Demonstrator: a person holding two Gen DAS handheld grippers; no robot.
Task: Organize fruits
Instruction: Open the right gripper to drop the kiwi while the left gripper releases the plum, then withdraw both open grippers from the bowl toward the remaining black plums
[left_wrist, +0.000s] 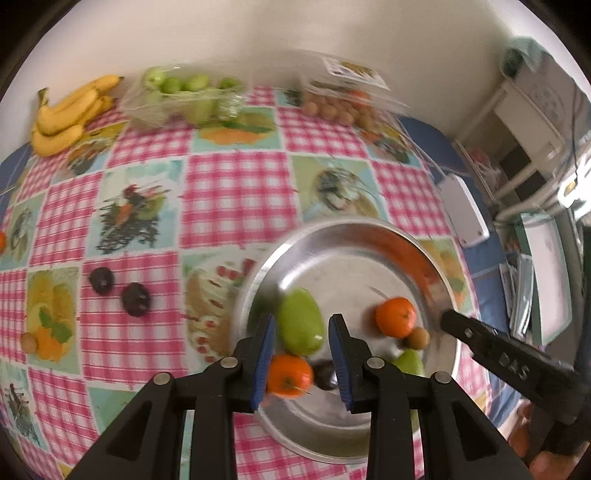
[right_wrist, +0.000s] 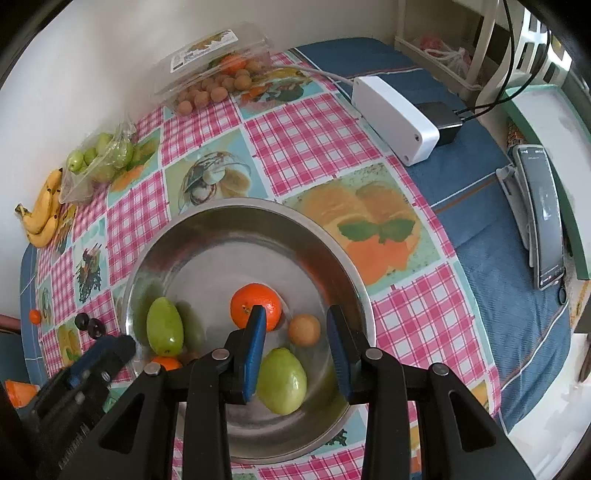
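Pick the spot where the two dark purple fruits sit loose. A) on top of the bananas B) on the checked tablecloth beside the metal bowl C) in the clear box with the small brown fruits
B: the two dark purple fruits lie on the tablecloth, outside the metal bowl.

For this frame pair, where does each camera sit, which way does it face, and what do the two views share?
Left wrist: sits on the left gripper, looking steeply down at the steel bowl; its own blue-padded fingers and the right gripper's finger tip show.
Right wrist: sits on the right gripper, looking steeply down into the same bowl; its own fingers and the left gripper at lower left show.
Shared: the bowl, the green fruits, tangerines, bananas and the checked tablecloth.
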